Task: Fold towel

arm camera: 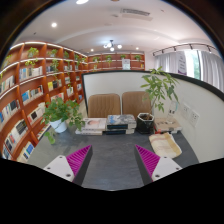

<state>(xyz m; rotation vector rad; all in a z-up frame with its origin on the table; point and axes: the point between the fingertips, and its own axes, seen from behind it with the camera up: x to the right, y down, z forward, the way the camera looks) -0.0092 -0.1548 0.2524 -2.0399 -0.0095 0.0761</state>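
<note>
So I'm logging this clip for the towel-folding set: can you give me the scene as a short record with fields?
setting: room with bookshelves along the wall
gripper: jaws open, holding nothing, magenta pads facing each other
surface: grey table ahead of the jaws
on table: potted plant, stacked books, second potted plant, shallow tray
beyond table: two chairs
towel: not visible
task progress: not started, as far as visible

Tool [113, 160] pads magenta [80, 158] — table [112, 150] grey — bookshelves [30, 85] orange-brown — plants [62, 110] green.
</note>
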